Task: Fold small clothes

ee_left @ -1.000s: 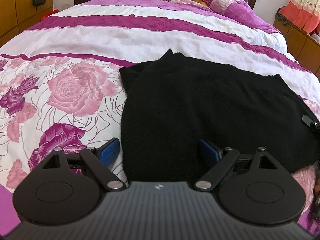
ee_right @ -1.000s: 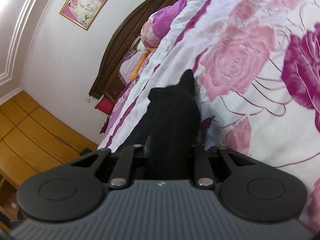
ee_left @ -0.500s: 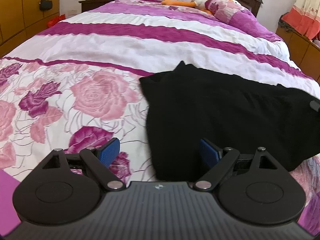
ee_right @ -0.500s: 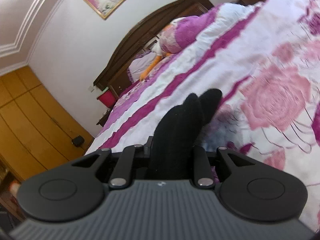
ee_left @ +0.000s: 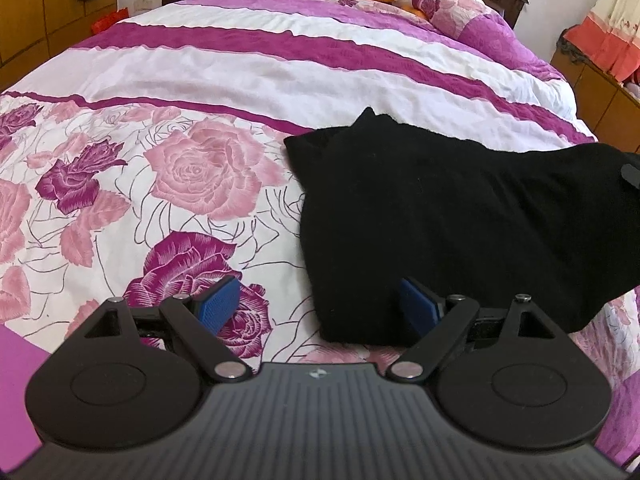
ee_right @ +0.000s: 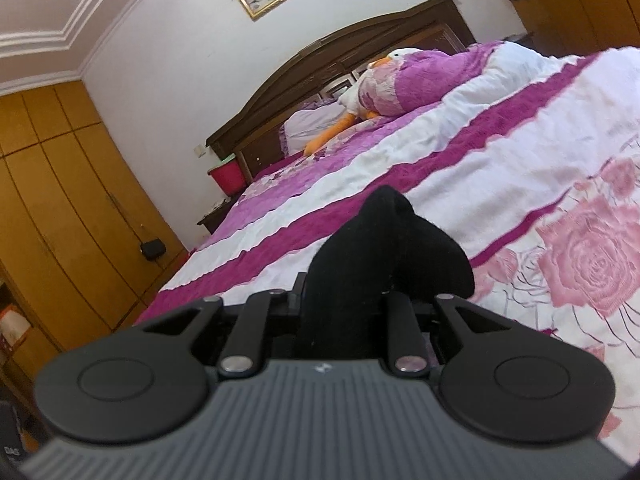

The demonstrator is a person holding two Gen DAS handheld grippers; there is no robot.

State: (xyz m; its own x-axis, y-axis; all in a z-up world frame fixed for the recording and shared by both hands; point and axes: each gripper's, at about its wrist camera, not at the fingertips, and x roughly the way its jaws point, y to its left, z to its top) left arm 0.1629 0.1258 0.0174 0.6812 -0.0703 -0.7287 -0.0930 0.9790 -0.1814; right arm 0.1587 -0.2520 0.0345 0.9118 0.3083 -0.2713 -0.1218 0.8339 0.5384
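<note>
The black garment [ee_left: 460, 216] is spread on the flowered bedspread [ee_left: 192, 80], and over the last second it is seen shifted rightward in the left wrist view, its right part now lifted off the bed. The right gripper [ee_right: 344, 300] is kept clamped on a bunched fold of the cloth, and its camera has been swung up from the bedspread toward the headboard [ee_right: 344, 60]. This is judged as a side being raised for folding over. The left gripper [ee_left: 320, 306] is held with its blue pads [ee_left: 218, 304] wide apart at the garment's near edge, gripping nothing.
</note>
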